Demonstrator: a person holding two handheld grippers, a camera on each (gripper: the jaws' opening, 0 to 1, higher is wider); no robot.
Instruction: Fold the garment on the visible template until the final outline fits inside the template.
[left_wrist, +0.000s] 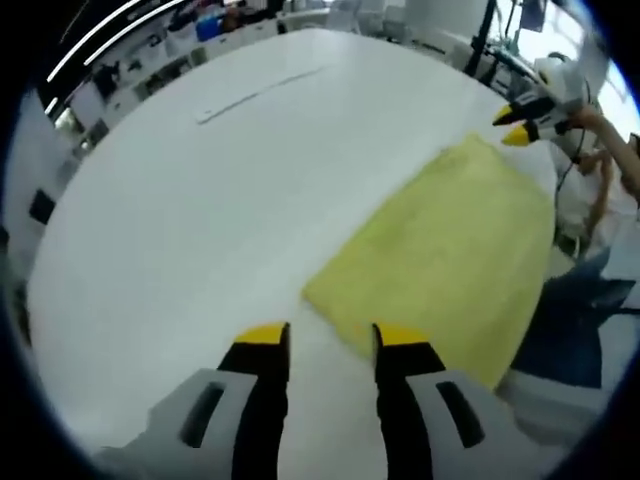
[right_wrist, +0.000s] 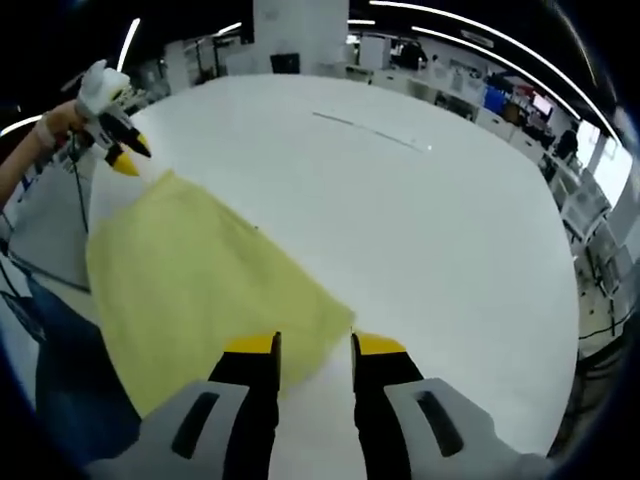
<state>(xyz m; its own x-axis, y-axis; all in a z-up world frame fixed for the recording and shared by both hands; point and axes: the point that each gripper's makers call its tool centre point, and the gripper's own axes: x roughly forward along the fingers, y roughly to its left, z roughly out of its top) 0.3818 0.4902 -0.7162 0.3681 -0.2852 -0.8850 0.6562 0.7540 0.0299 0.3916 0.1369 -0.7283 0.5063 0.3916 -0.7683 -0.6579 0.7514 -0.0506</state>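
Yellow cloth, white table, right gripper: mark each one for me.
yellow cloth (left_wrist: 450, 250): left gripper view, middle of the fabric.
white table (right_wrist: 420, 240): right gripper view, bare top.
right gripper (left_wrist: 522, 125): left gripper view, between its yellow tips, top right.

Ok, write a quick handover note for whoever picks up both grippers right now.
Left gripper: open, empty, above the near corner of the yellow garment.
Right gripper: open, empty, above the opposite corner.
The garment lies flat on the white table, reaching its near edge.
Done: no fold can be seen.
Left: grip the corners and fold. I cannot make out a template outline.
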